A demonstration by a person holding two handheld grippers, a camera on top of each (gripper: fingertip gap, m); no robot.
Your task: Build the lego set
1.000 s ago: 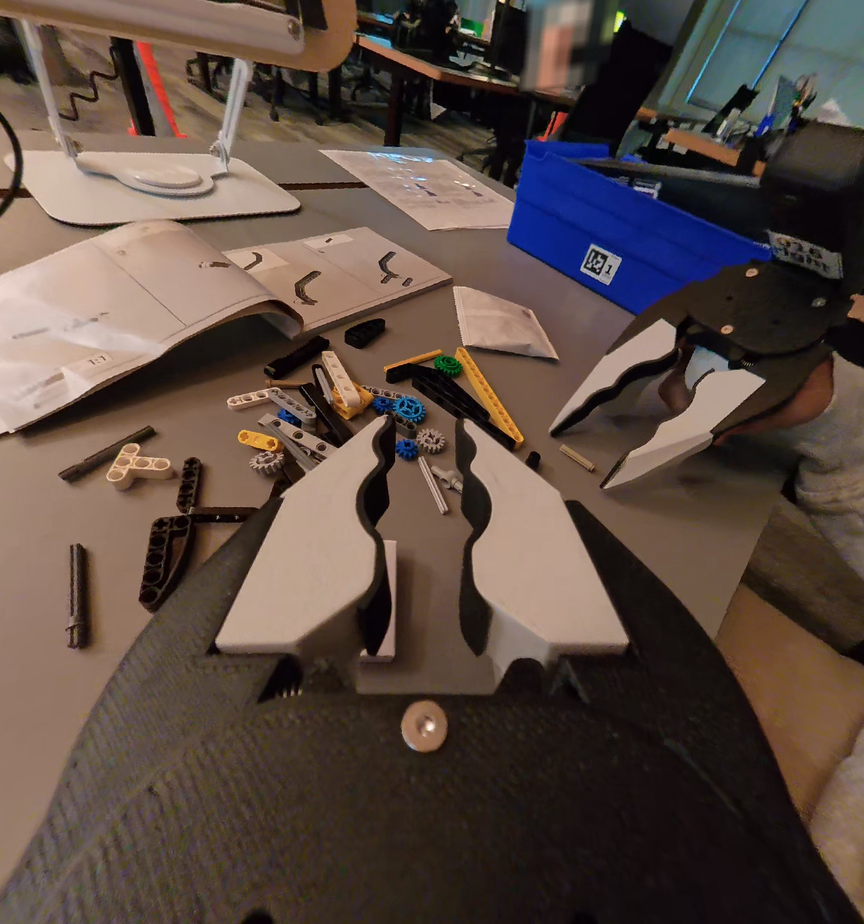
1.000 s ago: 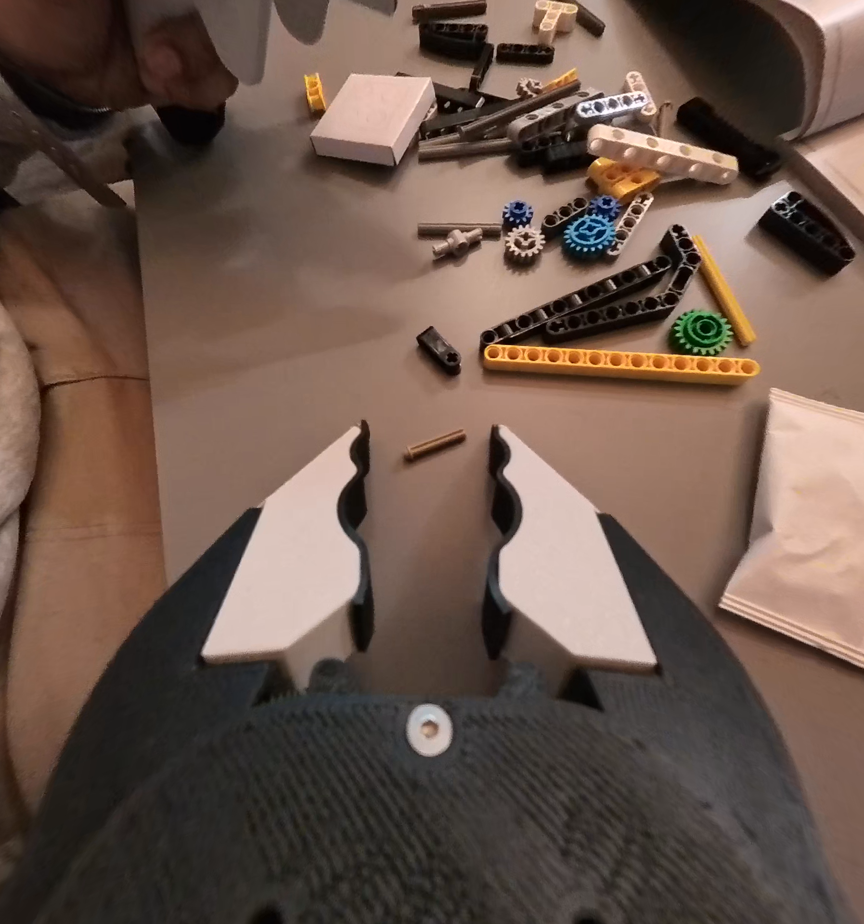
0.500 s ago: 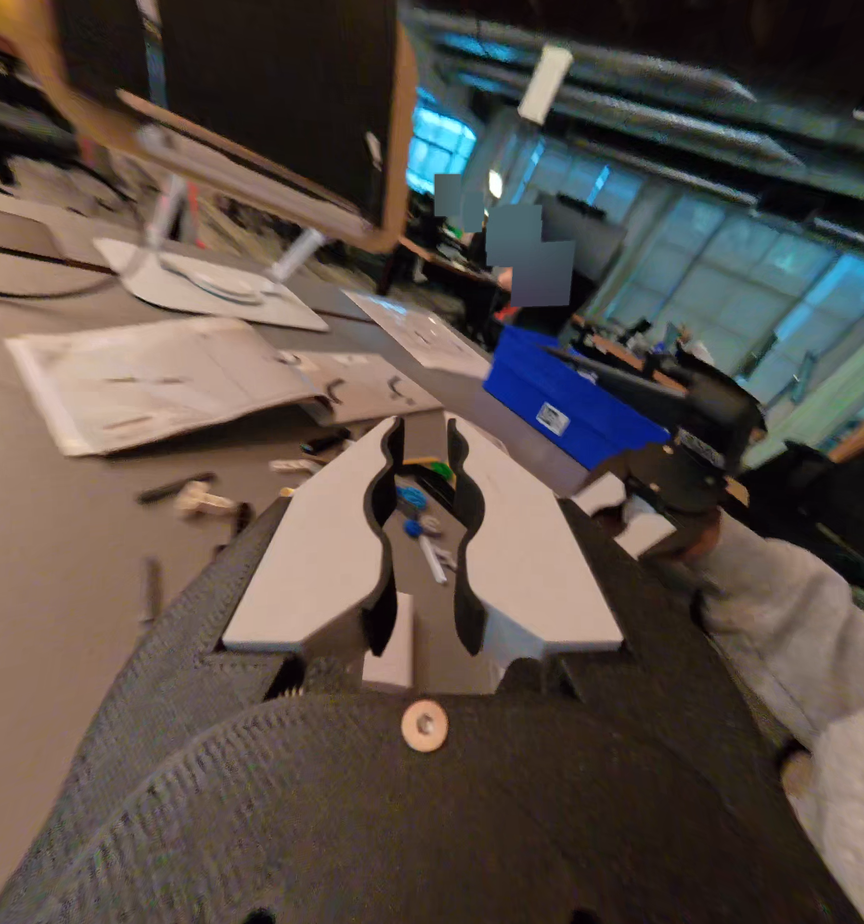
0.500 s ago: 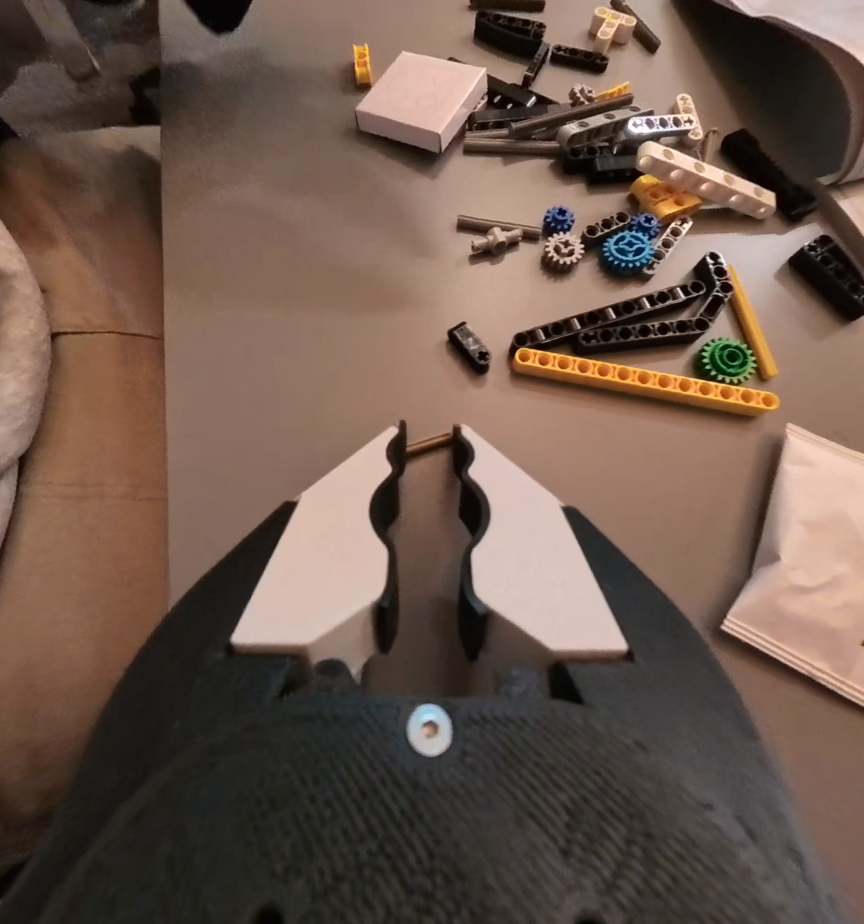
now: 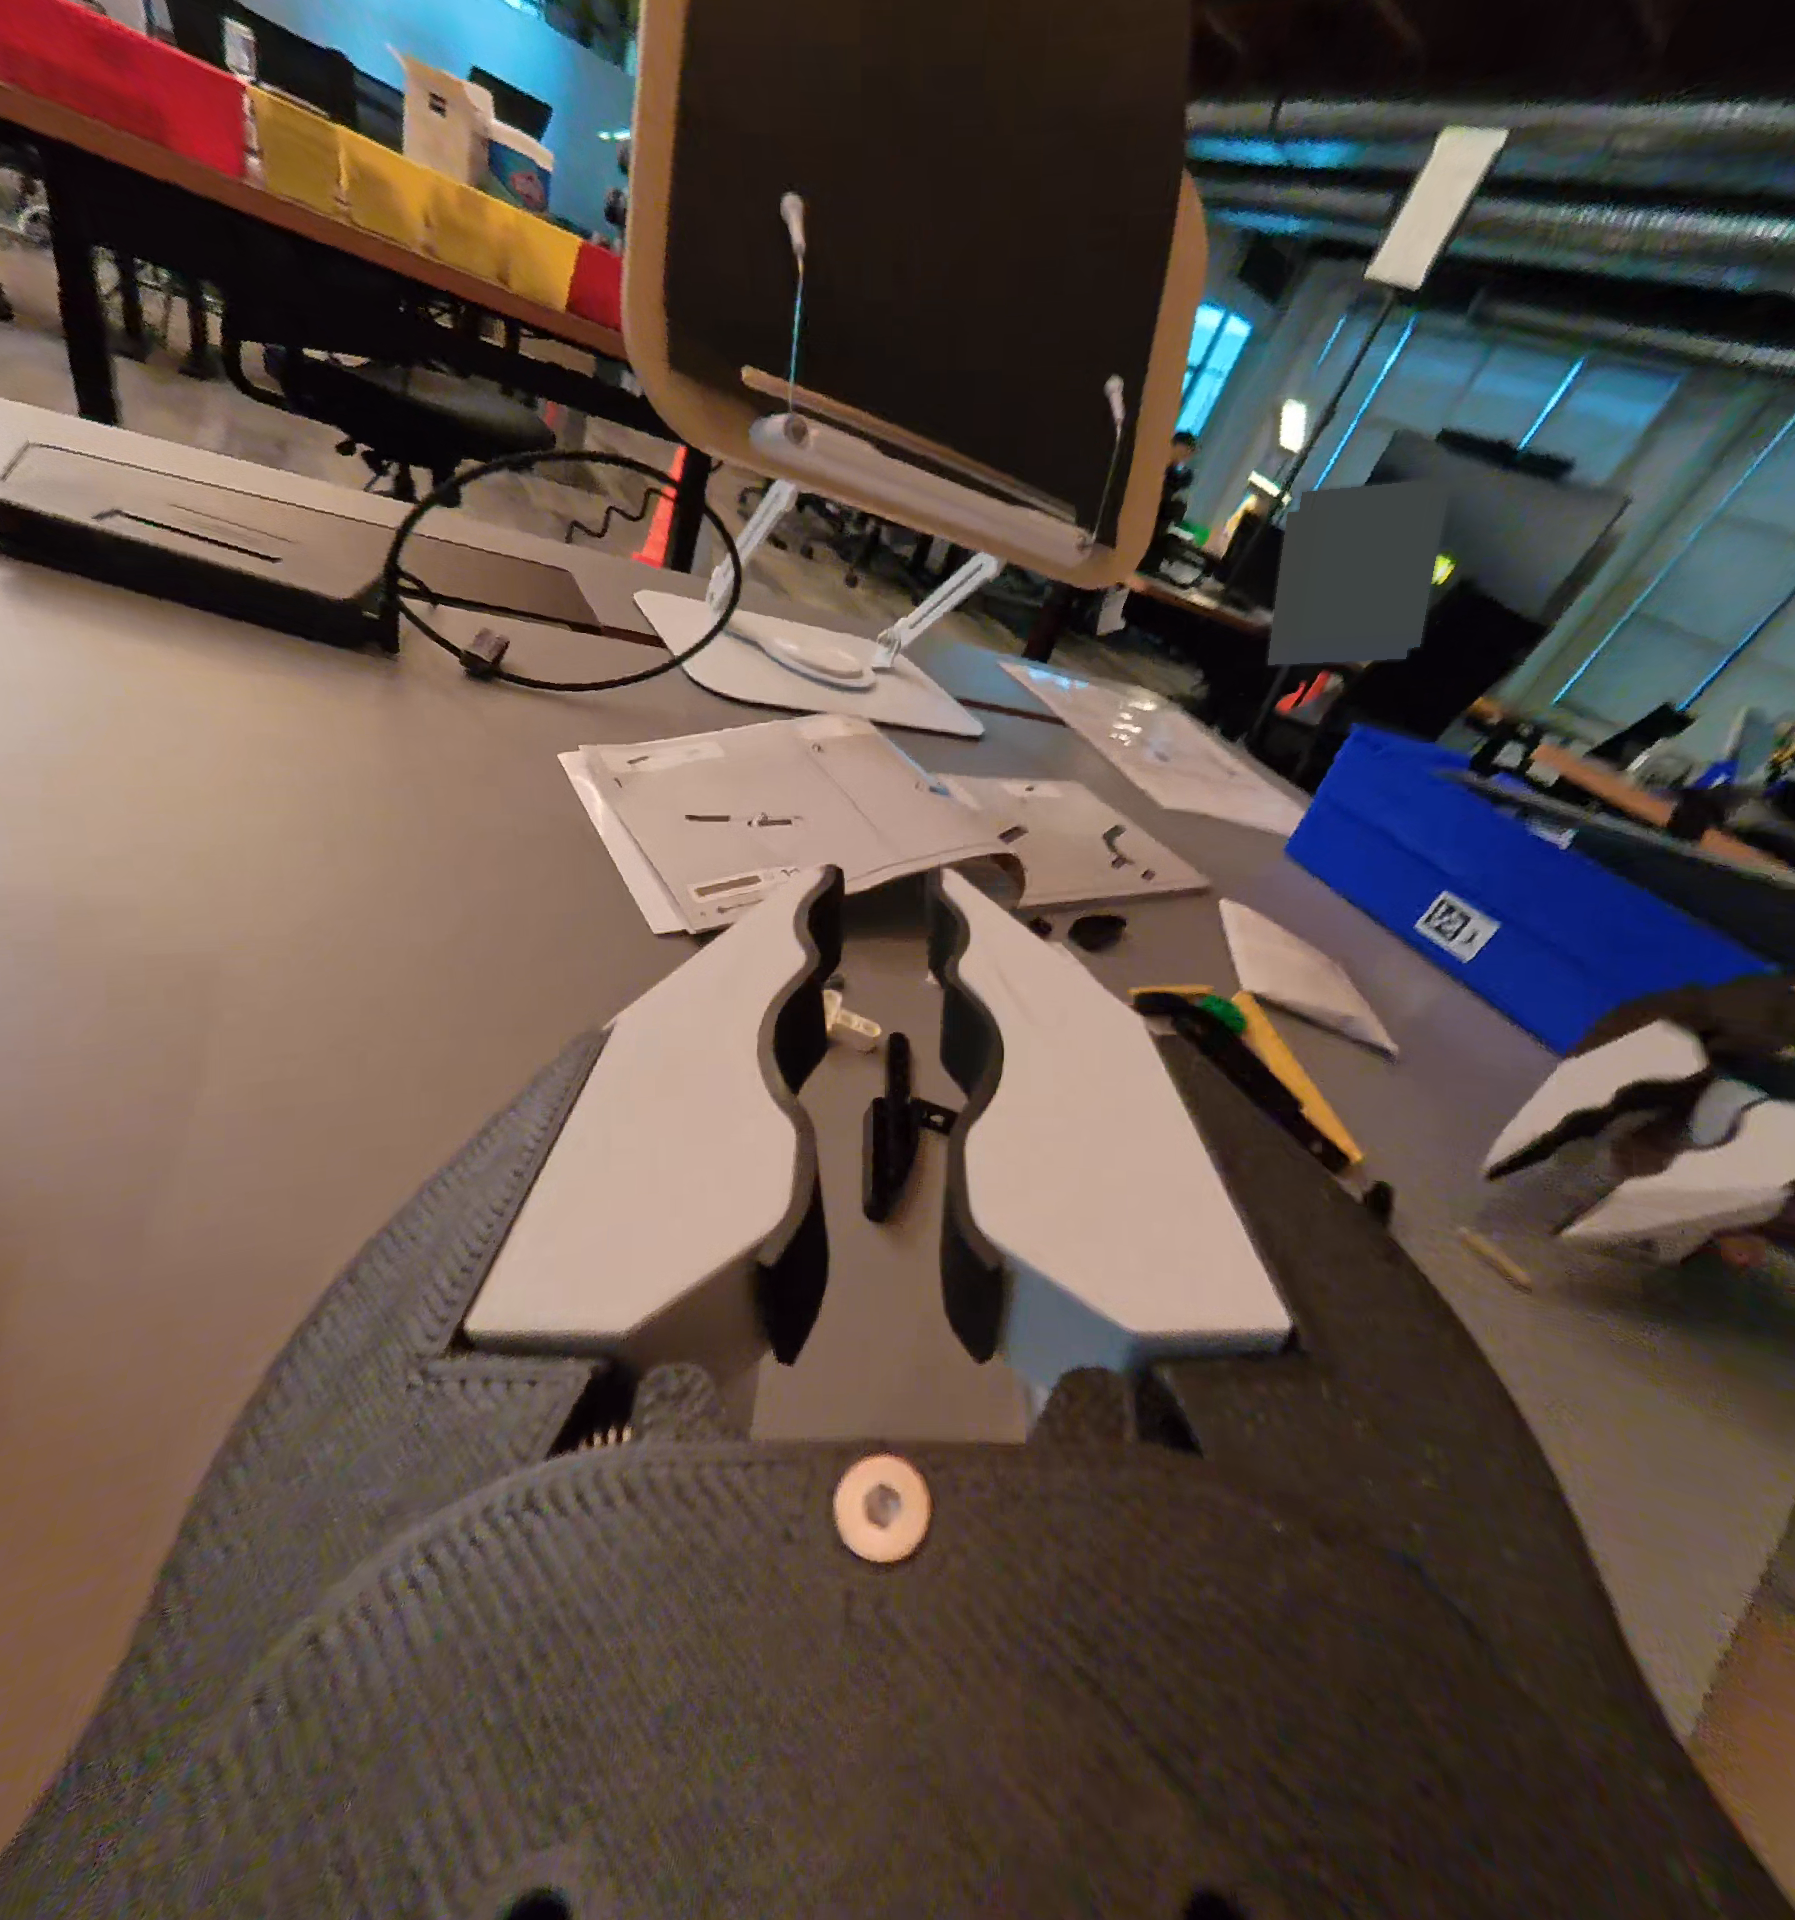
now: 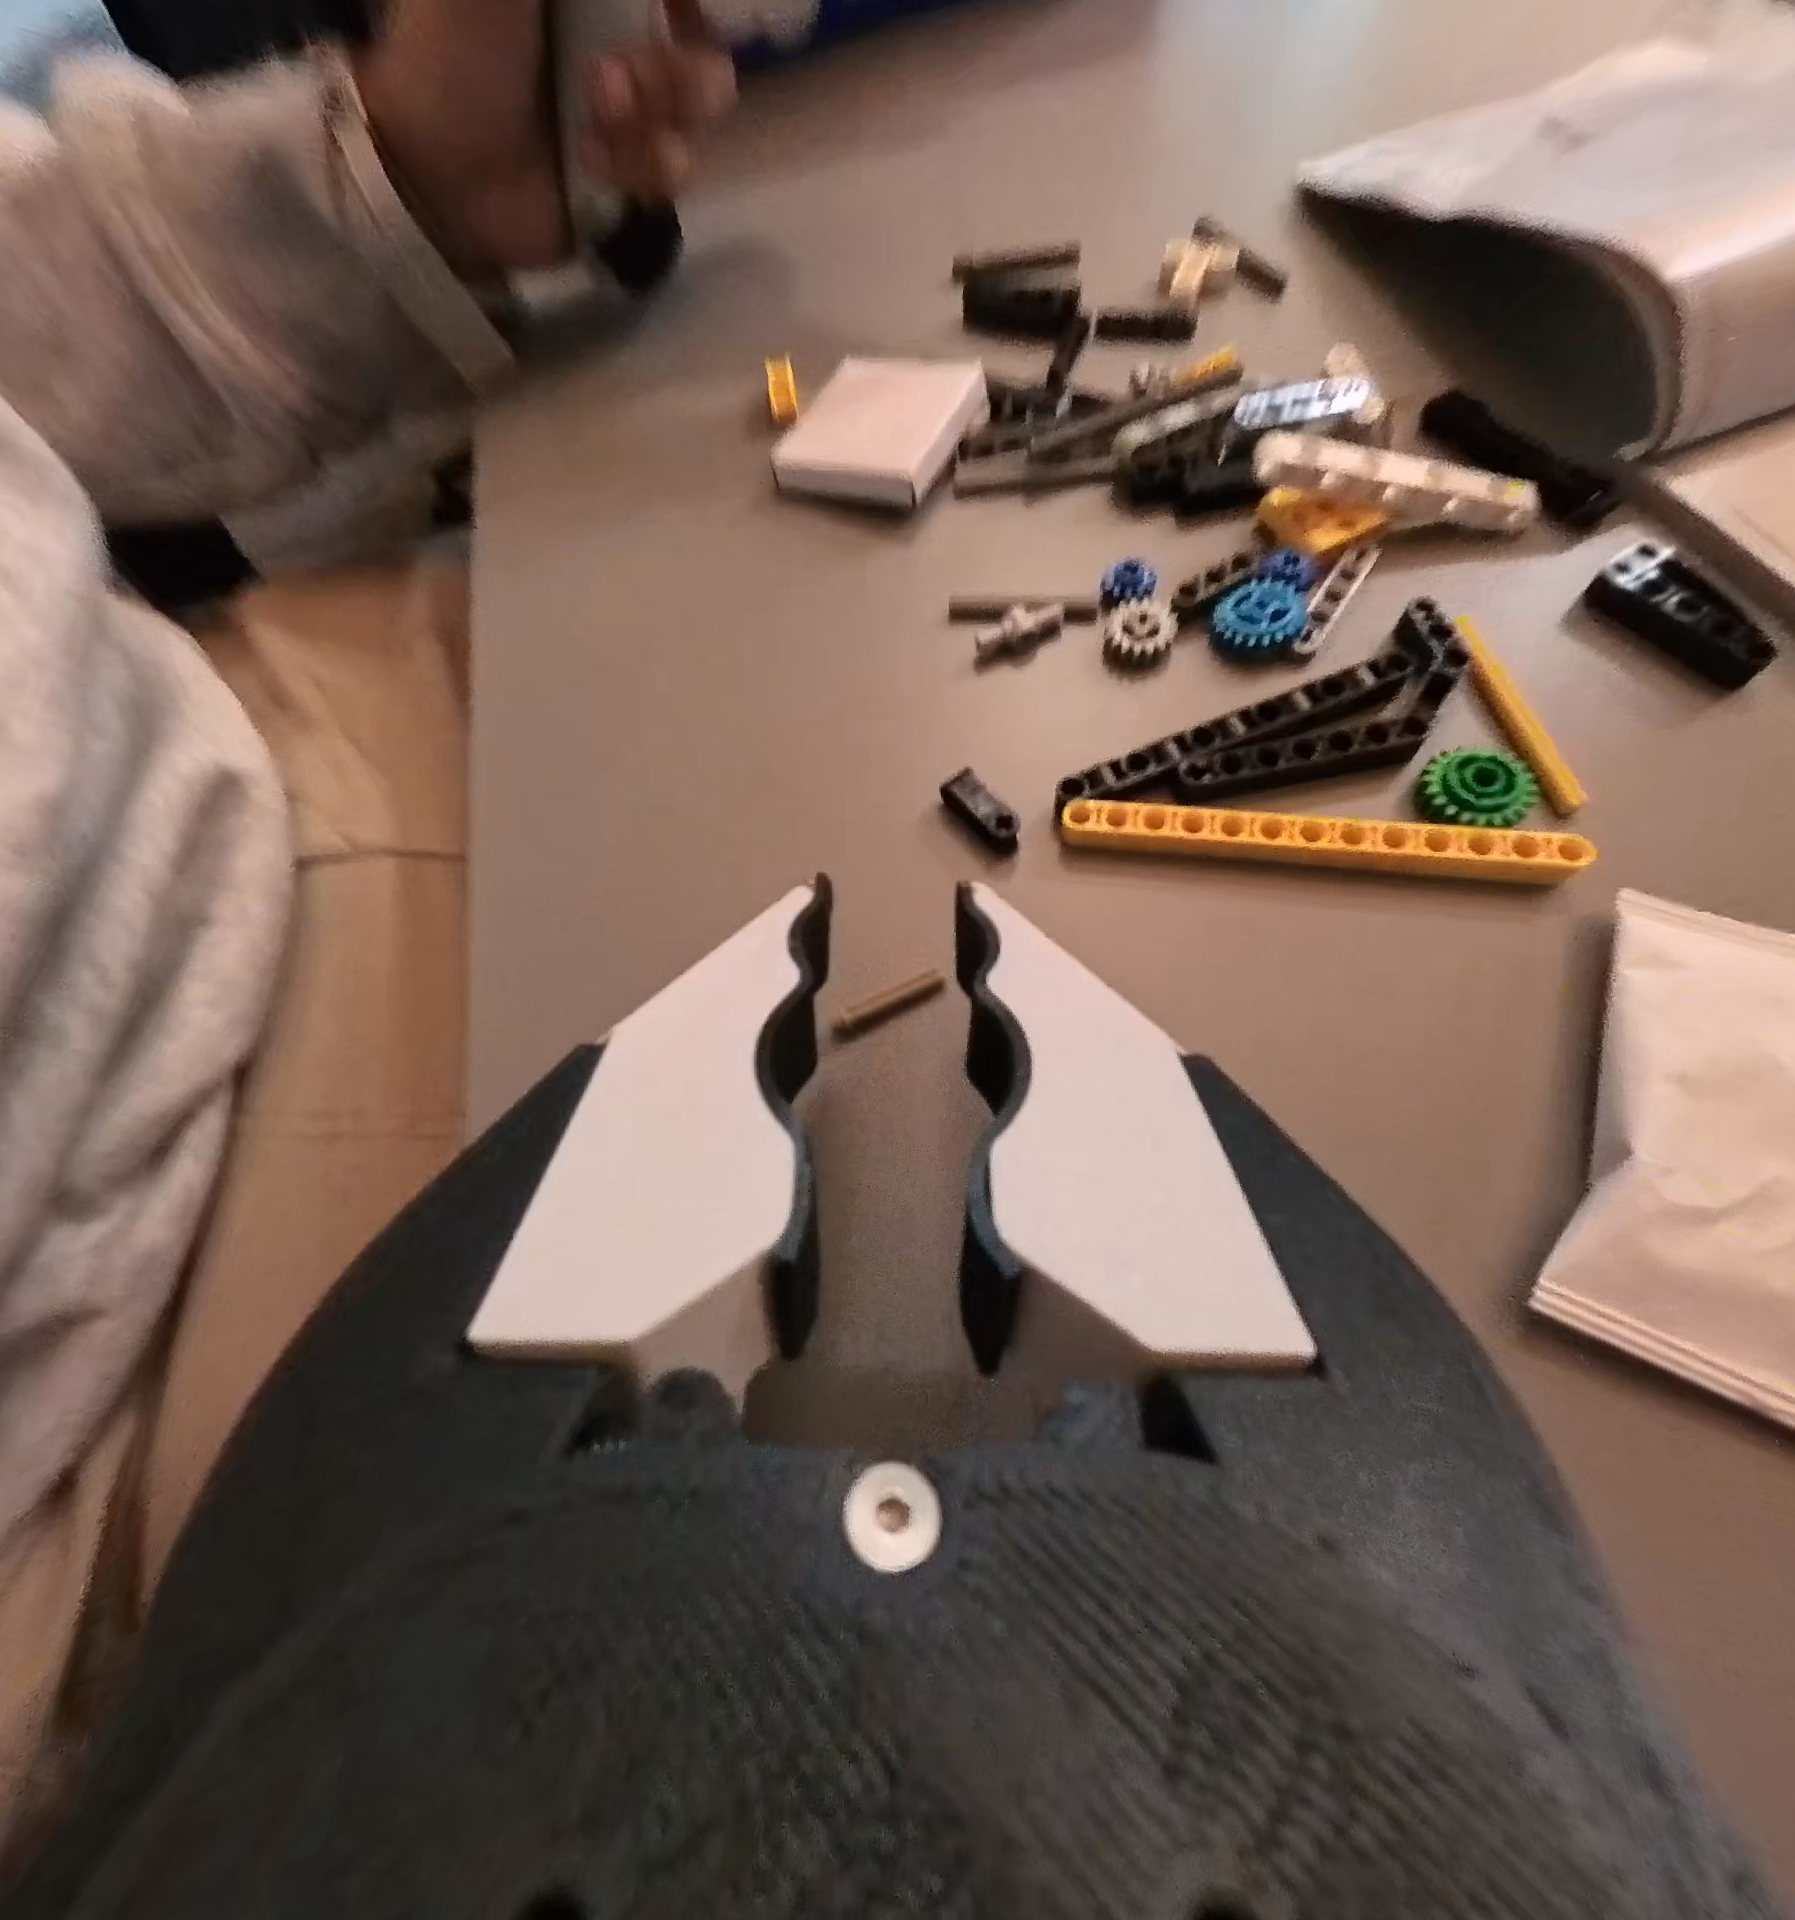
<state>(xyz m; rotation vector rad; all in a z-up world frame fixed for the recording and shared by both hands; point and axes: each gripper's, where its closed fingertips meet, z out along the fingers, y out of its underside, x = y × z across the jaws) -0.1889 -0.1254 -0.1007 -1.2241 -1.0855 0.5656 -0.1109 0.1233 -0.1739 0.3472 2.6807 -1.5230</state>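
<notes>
We hold the right gripper (image 6: 891, 902) over the bench (image 6: 664, 727), its fingers narrowly parted around a small tan pin (image 6: 888, 1003), not touching it. Our left gripper (image 5: 880, 891) has narrow, empty fingers. Lego pieces (image 6: 1329, 842) lie scattered farther right.

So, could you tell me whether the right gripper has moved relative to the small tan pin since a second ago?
Yes. The right gripper has advanced: the tan pin, formerly just beyond its tips, now lies between its open jaws.
</notes>
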